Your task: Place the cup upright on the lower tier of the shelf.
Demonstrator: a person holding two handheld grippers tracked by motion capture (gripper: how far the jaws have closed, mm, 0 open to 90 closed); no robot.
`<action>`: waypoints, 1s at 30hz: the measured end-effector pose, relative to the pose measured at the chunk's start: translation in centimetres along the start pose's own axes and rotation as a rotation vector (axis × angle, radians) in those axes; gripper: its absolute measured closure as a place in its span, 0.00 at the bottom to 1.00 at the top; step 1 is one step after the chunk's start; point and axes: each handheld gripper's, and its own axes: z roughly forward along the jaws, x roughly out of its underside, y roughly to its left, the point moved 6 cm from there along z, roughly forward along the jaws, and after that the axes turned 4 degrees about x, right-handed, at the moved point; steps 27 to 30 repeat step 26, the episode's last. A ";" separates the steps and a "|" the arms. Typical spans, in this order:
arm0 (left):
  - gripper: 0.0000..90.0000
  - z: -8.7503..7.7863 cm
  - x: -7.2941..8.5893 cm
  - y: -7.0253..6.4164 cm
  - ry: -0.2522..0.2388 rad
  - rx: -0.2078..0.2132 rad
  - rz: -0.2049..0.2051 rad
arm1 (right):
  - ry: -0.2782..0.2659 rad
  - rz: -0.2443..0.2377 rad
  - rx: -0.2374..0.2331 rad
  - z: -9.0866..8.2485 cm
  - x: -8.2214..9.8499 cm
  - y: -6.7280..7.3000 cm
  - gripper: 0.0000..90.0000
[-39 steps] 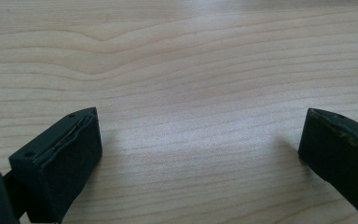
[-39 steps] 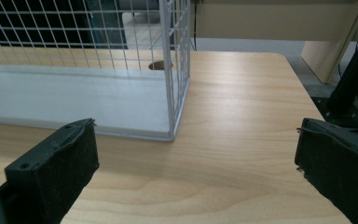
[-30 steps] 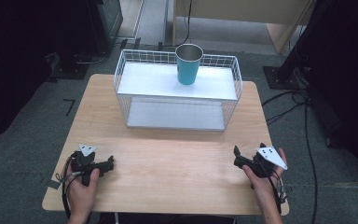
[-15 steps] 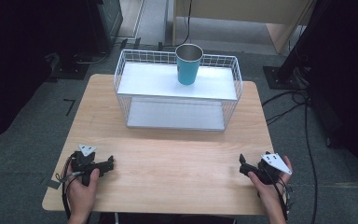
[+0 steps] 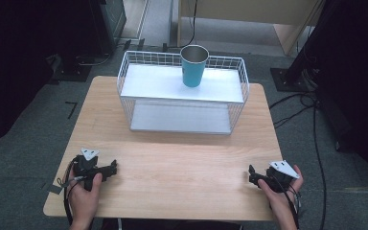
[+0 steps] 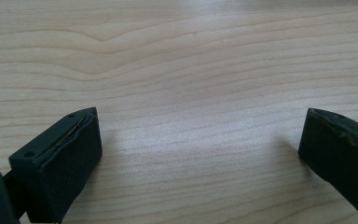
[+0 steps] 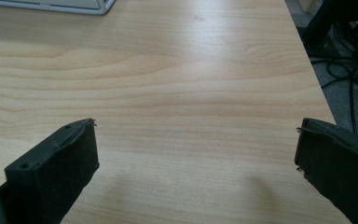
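A teal cup (image 5: pixel 193 66) stands upright on the top shelf of a white wire rack (image 5: pixel 182 91) at the back of the wooden table (image 5: pixel 172 158). My left gripper (image 5: pixel 111 168) rests on the table near the front left, open, with bare wood between its jaws (image 6: pixel 200 135). At the front right, near the table's edge, my right gripper (image 5: pixel 252 176) is held open with nothing between its jaws (image 7: pixel 196 140). Both grippers are far from the cup.
The rack has a lower shelf (image 5: pixel 179 119) with nothing on it. The table's right edge (image 7: pixel 314 79) runs close to my right gripper, with cables on the floor (image 5: pixel 311 115) beyond it. Dark equipment stands around the table.
My right gripper has slid back toward the front right corner of the table. The left gripper and the cup have stayed put.
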 end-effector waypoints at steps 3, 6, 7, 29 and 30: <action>0.00 0.0 0.0 0.0 0.000 0.000 0.000 | 0.032 -0.003 0.002 0.1 0.3 -0.2 0.00; 0.00 0.0 0.0 0.0 0.000 0.000 -0.001 | 0.065 -0.011 0.008 0.1 0.5 -0.2 0.00; 0.00 0.0 0.0 0.0 0.000 0.000 0.000 | 0.093 -0.024 0.008 0.1 0.8 -0.3 0.00; 0.00 0.0 0.0 0.0 -0.001 0.000 -0.001 | 0.152 -0.007 -0.043 -0.3 1.7 -1.0 0.00; 0.00 0.0 0.0 0.0 -0.001 0.000 -0.001 | 0.152 -0.007 -0.043 -0.3 1.7 -1.0 0.00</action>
